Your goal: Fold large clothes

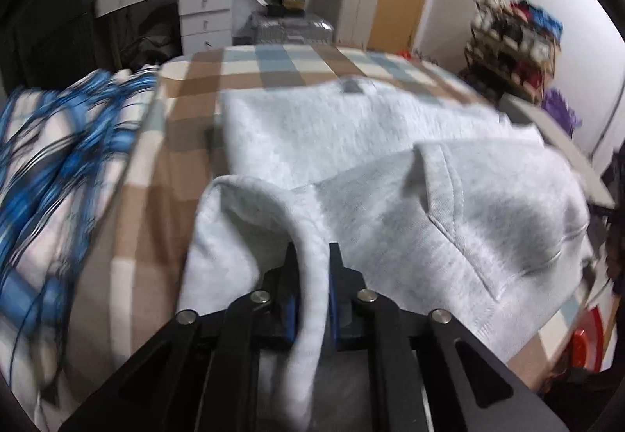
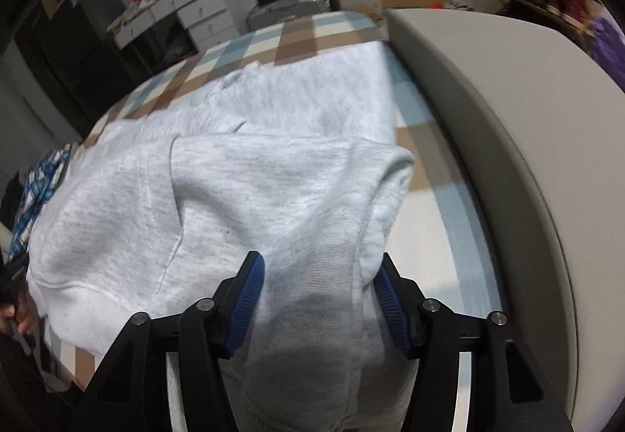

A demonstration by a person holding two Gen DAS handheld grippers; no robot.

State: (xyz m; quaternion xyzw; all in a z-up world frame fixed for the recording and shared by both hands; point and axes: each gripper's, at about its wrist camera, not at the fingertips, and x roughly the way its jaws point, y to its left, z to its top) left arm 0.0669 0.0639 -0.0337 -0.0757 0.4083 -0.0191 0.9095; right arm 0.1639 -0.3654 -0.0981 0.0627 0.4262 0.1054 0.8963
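Left wrist view gives us the left hand-held gripper clamped on a narrow fold of the light grey sweatshirt, its blue pads pressing the cloth from both sides. The sweatshirt lies spread over a checked bedspread in brown, cream and pale blue, with its near part doubled back over the rest, so that we see a stitched pocket seam facing up. To the left of it lies a blue and white checked cloth, blurred.

From the right wrist we see the right hand-held gripper with its jaws set wide on either side of a thick bunch of the same sweatshirt; whether the pads press it we cannot tell. Just right of the bedspread runs a pale grey padded edge.
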